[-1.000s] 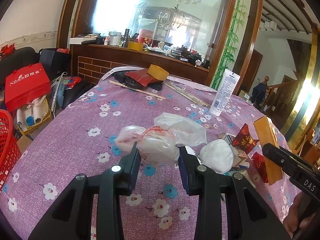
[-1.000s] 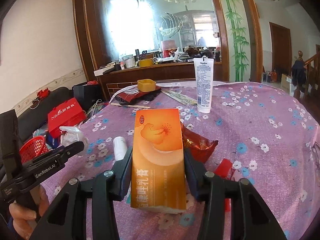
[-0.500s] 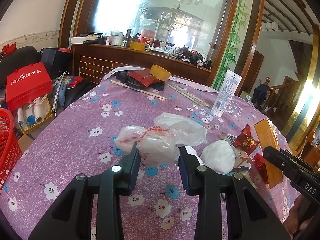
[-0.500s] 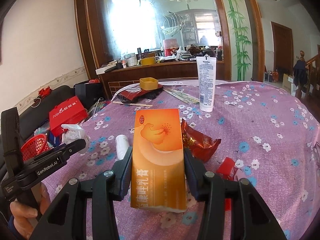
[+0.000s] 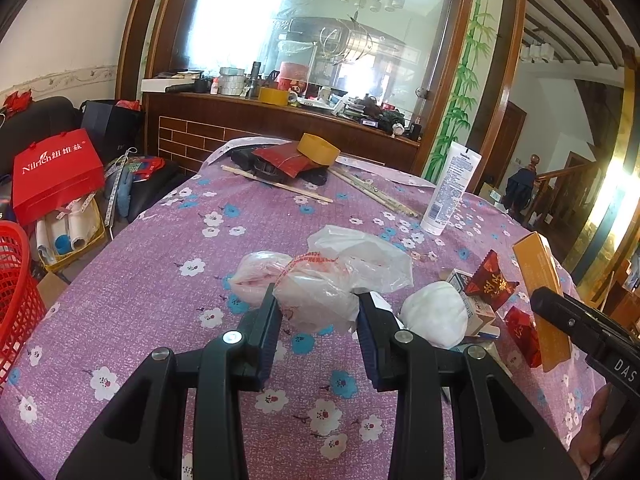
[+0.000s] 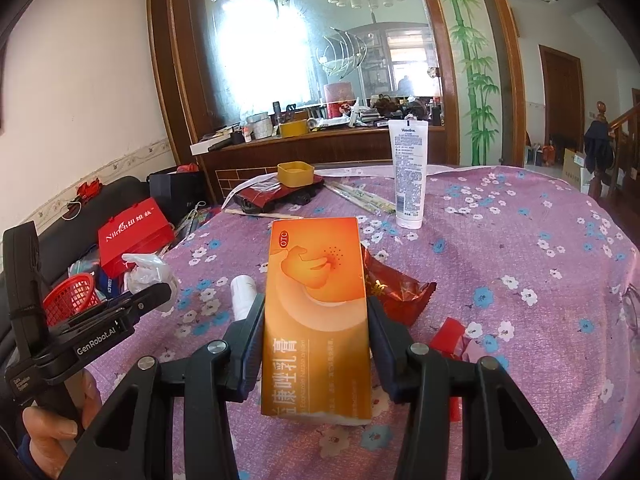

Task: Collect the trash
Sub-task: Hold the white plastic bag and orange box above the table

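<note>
Purple floral cloth covers the table in a cluttered room with a big wood-framed mirror. At its middle the left gripper has its fingers clenched on a crumpled clear plastic bag lying on the cloth. Just right of it sit a white wad, a small carton and a red wrapper. The right gripper grips an orange box between its fingers, the box tilted above the table over another view of the red wrapper; a second red scrap lies near. Farther back a white tube stands upright, with chopsticks beside it and a yellow tape roll on dark items at the far edge. Off the table's left side stand a red basket and a red bag.
</note>
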Tool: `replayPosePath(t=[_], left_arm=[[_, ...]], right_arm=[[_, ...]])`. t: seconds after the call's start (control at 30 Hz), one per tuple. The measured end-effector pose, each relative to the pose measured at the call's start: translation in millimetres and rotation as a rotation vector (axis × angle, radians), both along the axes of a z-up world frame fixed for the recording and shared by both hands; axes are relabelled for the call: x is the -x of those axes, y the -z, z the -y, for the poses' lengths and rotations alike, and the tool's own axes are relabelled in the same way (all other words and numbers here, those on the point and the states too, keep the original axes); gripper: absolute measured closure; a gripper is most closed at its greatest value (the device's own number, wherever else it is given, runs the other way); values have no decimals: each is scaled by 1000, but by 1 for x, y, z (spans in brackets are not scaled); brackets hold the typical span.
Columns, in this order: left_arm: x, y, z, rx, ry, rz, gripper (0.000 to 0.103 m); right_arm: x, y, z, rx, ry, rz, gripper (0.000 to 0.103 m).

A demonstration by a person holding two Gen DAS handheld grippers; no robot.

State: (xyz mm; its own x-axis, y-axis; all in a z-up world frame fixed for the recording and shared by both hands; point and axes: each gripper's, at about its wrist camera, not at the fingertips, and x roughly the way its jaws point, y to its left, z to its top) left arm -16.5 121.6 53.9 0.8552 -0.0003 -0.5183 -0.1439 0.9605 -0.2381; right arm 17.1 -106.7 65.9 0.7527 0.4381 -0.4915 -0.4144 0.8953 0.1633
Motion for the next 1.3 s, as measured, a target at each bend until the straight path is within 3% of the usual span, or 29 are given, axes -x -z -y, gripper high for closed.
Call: replayPosePath(t=[0.3, 0.47, 0.57, 1.0, 1.3], left_arm=[[2, -2, 0, -5, -3, 6, 69], [5, -6, 4, -29, -10, 31, 69], [9, -9, 8, -48, -11, 44, 69], [78, -22, 36, -93, 47, 55, 69], [102, -17, 43, -104, 54, 35, 68]], right_arm=[[-4, 1, 3, 20, 39, 2, 52], [-5, 1, 0, 101, 110, 42, 52], [-5, 1, 2, 105, 141, 17, 52], [75, -2, 9, 243, 236, 50, 52], [93, 6, 7, 259, 221, 42, 52]])
